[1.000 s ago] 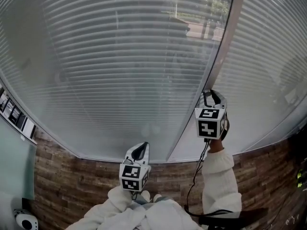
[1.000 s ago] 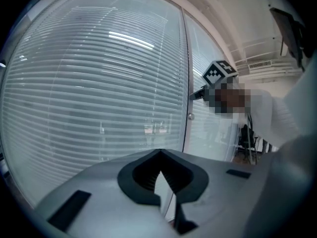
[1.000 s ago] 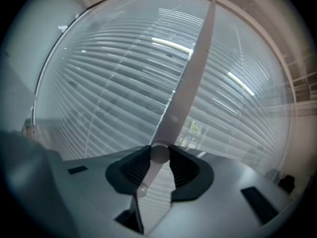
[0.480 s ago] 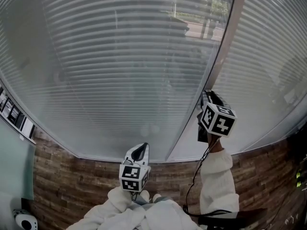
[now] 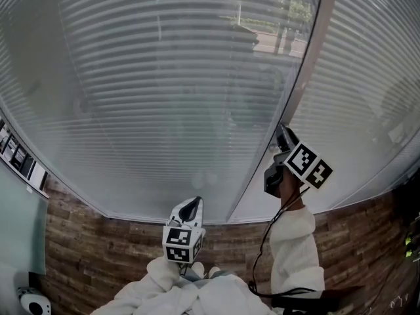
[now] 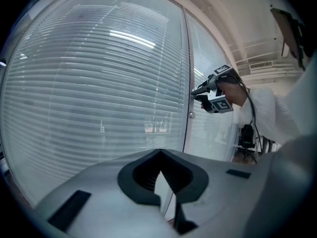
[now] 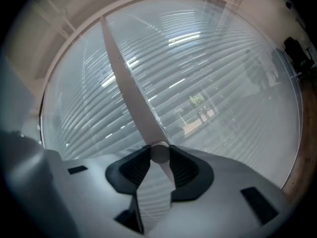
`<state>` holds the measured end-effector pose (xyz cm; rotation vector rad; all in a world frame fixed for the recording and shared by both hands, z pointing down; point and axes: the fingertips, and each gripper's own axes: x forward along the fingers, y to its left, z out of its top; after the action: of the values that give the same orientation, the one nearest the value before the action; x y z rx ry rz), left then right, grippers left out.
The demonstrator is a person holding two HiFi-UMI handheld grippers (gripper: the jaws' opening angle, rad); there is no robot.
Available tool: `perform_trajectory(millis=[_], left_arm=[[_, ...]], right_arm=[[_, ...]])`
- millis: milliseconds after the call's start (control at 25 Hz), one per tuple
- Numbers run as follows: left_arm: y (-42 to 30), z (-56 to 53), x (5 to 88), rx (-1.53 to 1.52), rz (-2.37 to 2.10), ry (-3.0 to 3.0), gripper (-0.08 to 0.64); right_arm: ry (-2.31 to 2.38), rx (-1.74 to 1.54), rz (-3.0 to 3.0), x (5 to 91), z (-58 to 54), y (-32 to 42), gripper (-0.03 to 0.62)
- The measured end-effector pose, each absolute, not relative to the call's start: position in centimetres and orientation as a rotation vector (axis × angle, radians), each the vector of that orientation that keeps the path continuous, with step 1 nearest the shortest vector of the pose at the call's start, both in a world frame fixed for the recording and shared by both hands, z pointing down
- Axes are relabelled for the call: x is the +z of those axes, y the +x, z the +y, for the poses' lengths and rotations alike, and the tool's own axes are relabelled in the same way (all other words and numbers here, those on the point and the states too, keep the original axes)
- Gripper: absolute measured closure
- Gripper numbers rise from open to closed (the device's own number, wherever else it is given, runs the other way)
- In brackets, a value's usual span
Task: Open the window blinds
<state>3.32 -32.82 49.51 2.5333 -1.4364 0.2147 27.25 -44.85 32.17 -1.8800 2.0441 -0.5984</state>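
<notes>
- Blinds of pale grey horizontal slats fill the big window pane. They sit behind the glass, and their lower edge runs along the bottom of the pane, just above a brick wall.
- Slats here are tilted only part way. Thin dark gaps run between them, and in the upper part trees and a paved strip outside show through hazily.
- Next to it on the right, a second blind of the same slats covers the neighbouring pane. A pale frame post splits the two.
- Right gripper is raised to that post, with its marker cube canted over to one side.
- Its jaws are clamped on a small round silvery knob that stands out from the post, with one ribbed pad pressing on each side.
- Left gripper is held low, close in front of the person and well apart from the glass, aimed at the lower part of the big pane.
- Its jaw tips meet and nothing sits between them.
- White sleeves cover both arms, and a black cable hangs down beside the right one.
</notes>
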Motion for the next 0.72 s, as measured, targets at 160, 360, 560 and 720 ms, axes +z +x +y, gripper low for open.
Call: perform_trajectory(millis=[160, 360, 560, 720], left_arm=[[3.39, -32.86, 49.68, 0.220, -1.432, 2.535, 0.563], [3.46, -32.98, 49.79, 0.226, -1.426, 2.533, 0.563], [3.41, -33.27, 49.97, 0.225, -1.427, 2.528, 0.563], [3.55, -33.32, 50.03, 0.227, -1.424, 2.530, 0.563]], right_arm=[[-1.750, -0.703, 1.942, 32.21, -44.79, 27.32, 0.462], [-1.623, -0.798, 1.818, 32.27, -44.73, 27.55, 0.462], [-1.509, -0.885, 1.715, 32.46, -44.82, 27.72, 0.462], [-1.406, -0.967, 1.613, 32.69, -44.83, 27.83, 0.462]])
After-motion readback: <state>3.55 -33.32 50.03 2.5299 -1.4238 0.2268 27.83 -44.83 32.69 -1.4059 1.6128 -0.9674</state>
